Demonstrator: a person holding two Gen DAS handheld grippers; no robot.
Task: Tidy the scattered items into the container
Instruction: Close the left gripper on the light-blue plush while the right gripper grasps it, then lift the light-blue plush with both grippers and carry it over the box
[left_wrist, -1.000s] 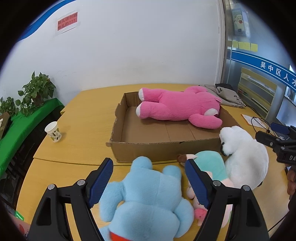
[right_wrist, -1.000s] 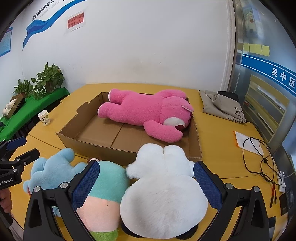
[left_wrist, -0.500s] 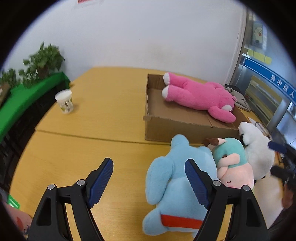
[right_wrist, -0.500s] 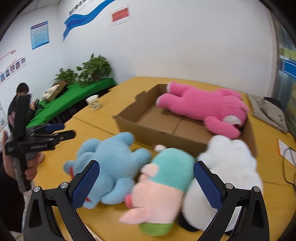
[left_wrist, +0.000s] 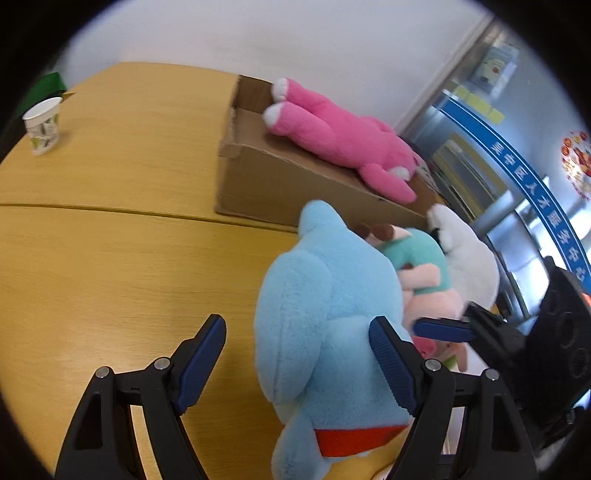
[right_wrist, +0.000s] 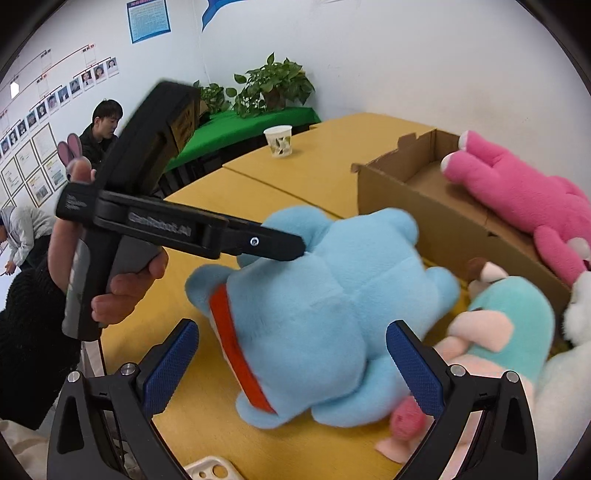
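A light blue plush (left_wrist: 325, 332) with a red band lies on the yellow table and also shows in the right wrist view (right_wrist: 325, 317). Both grippers are open around it from opposite sides: my left gripper (left_wrist: 297, 354) and my right gripper (right_wrist: 291, 365). Next to it lie a teal and pink plush (left_wrist: 424, 273) (right_wrist: 506, 325) and a white plush (left_wrist: 469, 258) (right_wrist: 576, 354). The cardboard box (left_wrist: 280, 181) (right_wrist: 424, 206) behind them holds a pink plush (left_wrist: 340, 136) (right_wrist: 517, 195).
A paper cup (left_wrist: 42, 123) (right_wrist: 279, 140) stands at the table's far left. A green-covered bench with potted plants (right_wrist: 273, 88) lies beyond the table. People (right_wrist: 101, 125) are at the left wall. A white phone case (right_wrist: 210, 470) lies at the near table edge.
Both grippers swung inward toward the blue plush: the left view turned right and closed in, the right view turned left. Both now straddle the blue plush. Jaws stay open.
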